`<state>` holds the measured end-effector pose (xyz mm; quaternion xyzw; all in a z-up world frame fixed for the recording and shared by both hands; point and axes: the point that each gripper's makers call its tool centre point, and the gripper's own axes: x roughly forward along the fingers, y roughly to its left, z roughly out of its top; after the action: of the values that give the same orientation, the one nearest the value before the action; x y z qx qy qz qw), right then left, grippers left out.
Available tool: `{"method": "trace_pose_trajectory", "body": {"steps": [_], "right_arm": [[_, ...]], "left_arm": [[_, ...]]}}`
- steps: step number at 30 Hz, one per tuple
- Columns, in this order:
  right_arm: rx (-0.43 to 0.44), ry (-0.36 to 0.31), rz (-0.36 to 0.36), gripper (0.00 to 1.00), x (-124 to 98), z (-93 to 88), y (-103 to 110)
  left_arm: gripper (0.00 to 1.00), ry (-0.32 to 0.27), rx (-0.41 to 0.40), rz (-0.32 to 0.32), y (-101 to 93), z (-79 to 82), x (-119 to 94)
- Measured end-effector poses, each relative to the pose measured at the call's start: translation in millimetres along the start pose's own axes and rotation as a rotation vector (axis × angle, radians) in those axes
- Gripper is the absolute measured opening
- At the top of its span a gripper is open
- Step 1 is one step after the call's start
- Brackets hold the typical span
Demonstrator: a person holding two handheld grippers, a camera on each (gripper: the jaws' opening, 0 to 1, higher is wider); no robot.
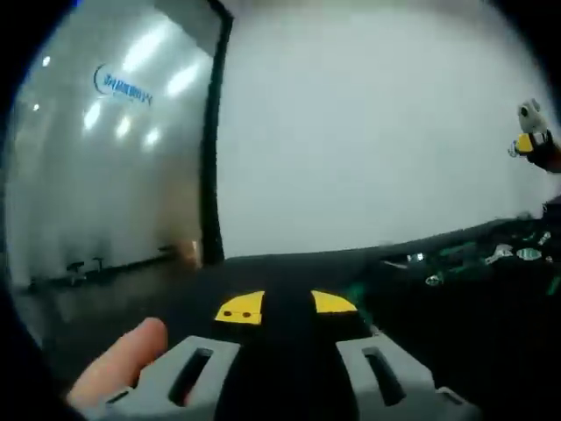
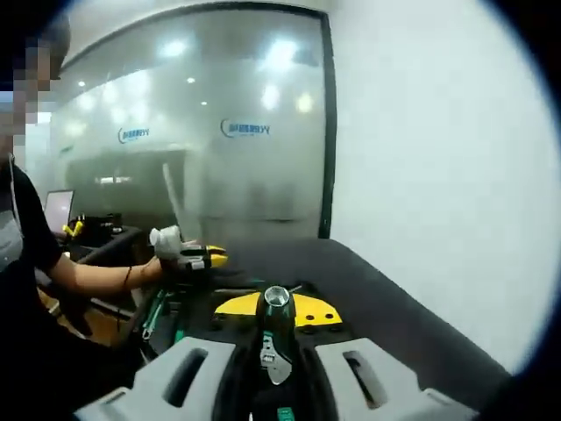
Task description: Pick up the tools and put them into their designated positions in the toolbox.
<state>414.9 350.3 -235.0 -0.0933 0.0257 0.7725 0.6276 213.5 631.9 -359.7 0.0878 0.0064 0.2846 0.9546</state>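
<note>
Grey plastic and yellow pads mark the left gripper (image 1: 285, 309) in the left gripper view, jaws close together with only a narrow dark gap and nothing visible between them; cannot tell whether fully pressed together. A fingertip (image 1: 123, 360) of the holding hand beside the left jaw. Beyond the pads, a black tabletop (image 1: 289, 267) under a white wall (image 1: 368, 132), with a frosted glass partition (image 1: 105, 149) bearing a blue logo. Far right on the table, the toolbox (image 1: 500, 263), dark with green insets and several shiny metal tools (image 1: 517, 254) lying in it, blurred. Above it, the right gripper (image 1: 530, 140), white and yellow, small at the edge. In the right gripper view, the right gripper (image 2: 278, 314) pinching a tool (image 2: 276, 338) between its yellow pads: a metal piece with a round silver head standing up between the jaws, dark green below. Further left, the left gripper (image 2: 188, 254) held by a person's hand and forearm (image 2: 96, 276), over the table edge. Green-handled tools (image 2: 158, 311) just below it, in what looks like the toolbox, details too dim to tell.
</note>
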Motion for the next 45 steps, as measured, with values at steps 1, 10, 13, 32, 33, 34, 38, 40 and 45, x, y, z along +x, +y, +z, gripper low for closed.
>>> {"method": "trace_pose_trajectory", "body": {"steps": [1,10,13,32,33,34,38,40,45], "right_arm": [[-0.02,0.02,-0.006,0.09,8.0,3.6,-1.7],[-0.037,0.187,0.112,0.09,85.0,9.1,8.0],[-0.052,0.275,0.134,0.09,109.5,-2.4,4.9],[0.055,0.543,-0.014,0.09,181.6,-122.0,-27.5],[0.046,0.539,-0.01,0.09,182.7,-124.5,-26.8],[0.047,0.54,-0.011,0.09,183.8,-127.0,-26.5],[0.03,0.562,0.01,0.09,183.8,-134.7,-23.8],[0.011,0.581,0.012,0.09,185.0,-137.4,-31.5],[-0.026,0.6,0.04,0.1,179.3,-141.2,-20.2]], "left_arm": [[0.14,-0.083,-0.061,-0.009,-0.9,9.2,-0.4],[0.15,0.176,-0.027,-0.068,-5.2,-42.3,2.3],[0.15,0.175,-0.042,-0.063,-3.6,-43.4,1.4],[0.15,0.192,-0.032,-0.064,-1.3,-47.8,1.3],[0.15,0.192,-0.029,-0.063,-0.4,-48.2,1.8],[0.15,0.189,-0.027,-0.063,-0.2,-47.8,2.1],[0.15,0.188,-0.029,-0.063,0.5,-48.0,2.1],[0.15,0.191,-0.029,-0.064,7.1,-51.0,6.5],[0.15,0.199,-0.021,-0.065,6.0,-52.4,6.3]]}}
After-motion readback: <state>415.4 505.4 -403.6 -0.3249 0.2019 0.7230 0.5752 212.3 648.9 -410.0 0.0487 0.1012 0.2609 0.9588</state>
